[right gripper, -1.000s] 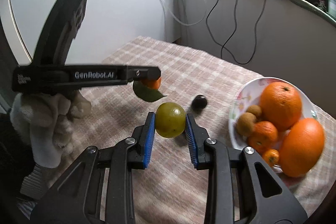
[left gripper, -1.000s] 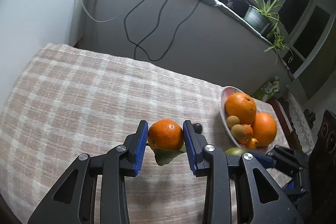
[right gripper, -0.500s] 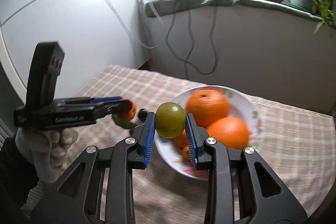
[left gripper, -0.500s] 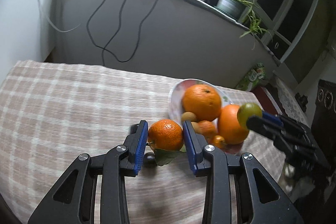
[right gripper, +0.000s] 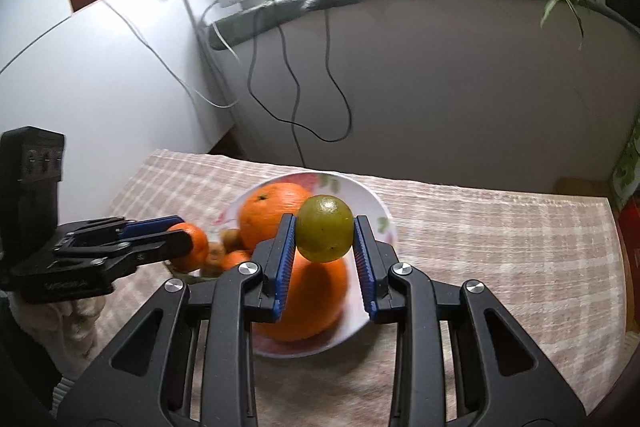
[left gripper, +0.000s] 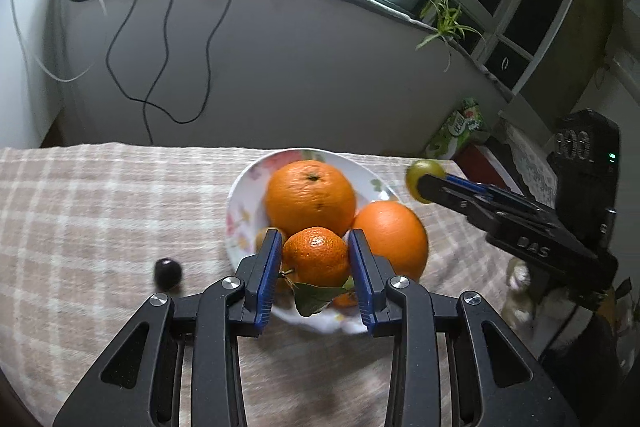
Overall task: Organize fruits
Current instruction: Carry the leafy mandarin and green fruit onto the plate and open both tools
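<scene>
- Left gripper (left gripper: 316, 259): pitched downward, hovering over the near edge of the bowl (left gripper: 240, 199). In the right wrist view it comes in from the left, with a pale gloved hand (right gripper: 60, 323) under its body.
- Left jaws: narrow gap, clenched on the mandarin (left gripper: 317, 255). Blue pads press both sides of it. A green leaf (left gripper: 316, 299) hangs from the fruit below the pads.
- Mandarin is held in the air just above the bowl's near side, in front of the two big oranges.
- Dark small fruit (left gripper: 168, 273) sits alone on the checked cloth of the bench (left gripper: 100, 211), left of the bowl, apart from it and untouched.
- Bowl: white with a floral print, on the bench. It holds one large orange (left gripper: 310, 197) at the back, a second large orange (left gripper: 394, 239) to the right, and small brown and orange fruits low on the left side, partly hidden by the left jaws.
- Right gripper (right gripper: 325, 233): also pitched downward, over the bowl from the right side. In the left wrist view it reaches in from the right edge.
- Right jaws: narrow gap, clenched on the green fruit (right gripper: 325, 233). Pads are tight on both flanks.
- Green fruit is held clear above the bowl, over the nearer large orange, touching neither.
</scene>
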{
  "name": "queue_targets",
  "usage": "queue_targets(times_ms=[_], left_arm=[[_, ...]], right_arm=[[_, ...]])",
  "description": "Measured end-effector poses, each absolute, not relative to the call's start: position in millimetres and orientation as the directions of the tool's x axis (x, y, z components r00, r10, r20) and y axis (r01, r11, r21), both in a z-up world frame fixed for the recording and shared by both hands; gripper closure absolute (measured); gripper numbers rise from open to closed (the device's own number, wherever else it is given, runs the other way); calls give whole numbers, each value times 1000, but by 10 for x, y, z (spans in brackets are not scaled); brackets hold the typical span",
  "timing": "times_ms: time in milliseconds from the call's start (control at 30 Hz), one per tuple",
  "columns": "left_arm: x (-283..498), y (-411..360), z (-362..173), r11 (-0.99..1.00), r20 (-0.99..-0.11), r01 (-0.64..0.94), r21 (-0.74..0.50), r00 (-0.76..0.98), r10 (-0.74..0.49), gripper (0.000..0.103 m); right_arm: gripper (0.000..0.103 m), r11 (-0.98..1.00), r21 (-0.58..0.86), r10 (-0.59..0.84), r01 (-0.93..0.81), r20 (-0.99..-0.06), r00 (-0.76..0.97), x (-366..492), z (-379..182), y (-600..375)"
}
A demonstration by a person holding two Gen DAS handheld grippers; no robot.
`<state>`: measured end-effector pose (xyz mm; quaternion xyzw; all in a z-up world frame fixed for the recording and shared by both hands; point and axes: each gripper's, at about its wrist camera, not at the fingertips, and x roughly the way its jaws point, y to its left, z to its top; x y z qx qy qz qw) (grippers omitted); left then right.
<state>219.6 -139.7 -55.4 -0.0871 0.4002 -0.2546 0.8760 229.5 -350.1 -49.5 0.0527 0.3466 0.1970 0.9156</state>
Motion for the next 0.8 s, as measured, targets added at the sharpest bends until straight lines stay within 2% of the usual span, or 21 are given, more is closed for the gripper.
queue_targets(times_ms=[567, 800], left_arm=[[2447, -1315, -580, 872, -664, 334, -357, 566, -489, 70], [2525, -1322, -641, 854, -658, 344, -391, 545, -520, 70]], right_arm=[[73, 905, 287, 424, -314, -662, 618, 2752, -740, -3593], [72, 889, 325, 457, -323, -665, 590, 2835, -810, -3591]])
